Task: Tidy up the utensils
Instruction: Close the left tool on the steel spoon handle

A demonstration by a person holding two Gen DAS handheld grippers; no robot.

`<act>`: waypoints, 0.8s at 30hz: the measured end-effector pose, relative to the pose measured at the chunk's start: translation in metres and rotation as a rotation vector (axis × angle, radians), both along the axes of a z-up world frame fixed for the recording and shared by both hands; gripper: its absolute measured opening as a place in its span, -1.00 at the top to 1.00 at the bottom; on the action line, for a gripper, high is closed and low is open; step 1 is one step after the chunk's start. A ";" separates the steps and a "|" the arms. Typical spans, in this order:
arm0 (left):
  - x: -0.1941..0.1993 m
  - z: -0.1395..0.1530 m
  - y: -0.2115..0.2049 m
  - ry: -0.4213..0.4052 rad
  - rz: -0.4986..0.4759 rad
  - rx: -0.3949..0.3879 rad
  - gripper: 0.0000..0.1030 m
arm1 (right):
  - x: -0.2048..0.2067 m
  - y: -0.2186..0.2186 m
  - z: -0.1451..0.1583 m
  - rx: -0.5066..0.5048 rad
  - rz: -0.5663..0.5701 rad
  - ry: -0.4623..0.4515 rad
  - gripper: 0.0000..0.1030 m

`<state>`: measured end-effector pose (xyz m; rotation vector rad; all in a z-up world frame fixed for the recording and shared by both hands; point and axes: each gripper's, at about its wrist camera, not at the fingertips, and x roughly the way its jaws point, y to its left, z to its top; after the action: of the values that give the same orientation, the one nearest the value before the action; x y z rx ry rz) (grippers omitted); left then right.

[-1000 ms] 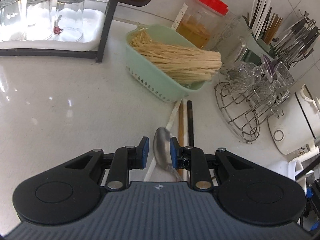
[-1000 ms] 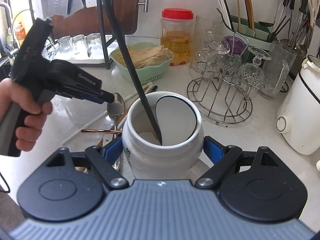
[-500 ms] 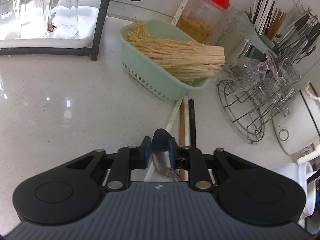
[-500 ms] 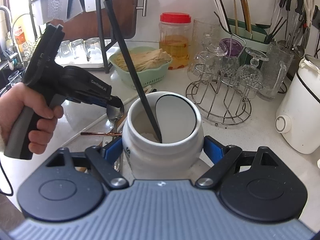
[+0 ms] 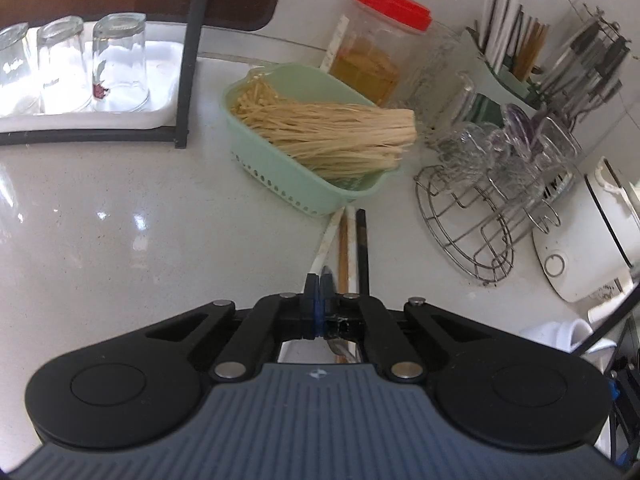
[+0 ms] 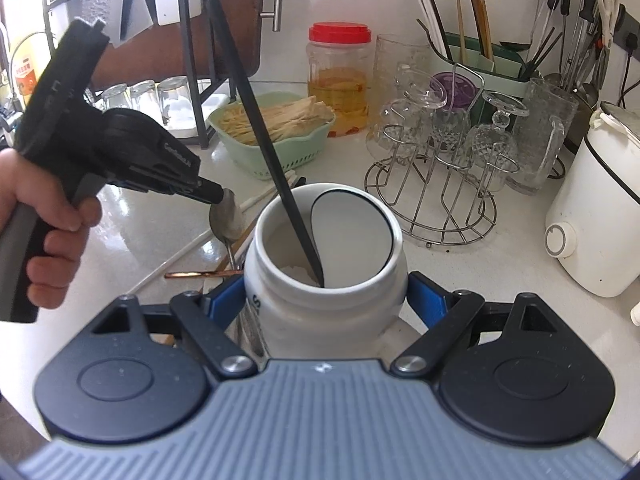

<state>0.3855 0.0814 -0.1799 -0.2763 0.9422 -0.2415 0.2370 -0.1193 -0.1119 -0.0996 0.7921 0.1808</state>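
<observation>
My left gripper (image 5: pixel 319 286) is shut on the bowl of a metal spoon (image 6: pixel 226 219), seen from the side in the right wrist view, where a hand holds that gripper (image 6: pixel 214 197). The spoon's handle slopes down to the counter beside the jar. My right gripper (image 6: pixel 325 300) is shut on a white ceramic jar (image 6: pixel 280 320), its blue pads pressed to both sides. A long black utensil (image 6: pixel 256 120) and a white scoop with a dark rim (image 6: pixel 352 236) stand in the jar. Loose chopsticks (image 5: pixel 350 240), white, wooden and black, lie just past the left fingertips.
A green basket of noodles (image 5: pixel 280 168) sits behind the chopsticks, a red-lidded jar (image 5: pixel 372 68) beyond it. A wire rack of glasses (image 6: pixel 440 184) and a white appliance (image 6: pixel 592 216) stand to the right. A copper stick (image 6: pixel 200 275) lies left of the jar. Upturned glasses (image 5: pixel 116 68) sit on a tray.
The left jaws have closed from around the spoon's bowl onto it. The right gripper and the jar have kept still.
</observation>
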 end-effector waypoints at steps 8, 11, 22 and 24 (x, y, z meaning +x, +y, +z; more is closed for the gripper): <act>-0.008 -0.007 0.003 0.055 -0.013 -0.019 1.00 | 0.000 0.000 0.000 -0.003 -0.002 0.000 -0.73; -0.005 -0.014 0.004 0.078 -0.023 -0.048 1.00 | 0.001 0.000 0.001 -0.003 -0.002 0.007 -0.73; 0.008 -0.026 0.006 0.139 -0.040 -0.147 0.92 | 0.001 0.000 0.000 -0.004 -0.006 0.007 -0.73; 0.011 -0.028 0.006 0.146 -0.042 -0.150 0.81 | 0.001 0.000 0.000 -0.004 -0.007 0.007 -0.73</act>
<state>0.3962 0.0872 -0.2075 -0.4166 1.0767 -0.3343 0.2375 -0.1189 -0.1118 -0.1000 0.7994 0.1733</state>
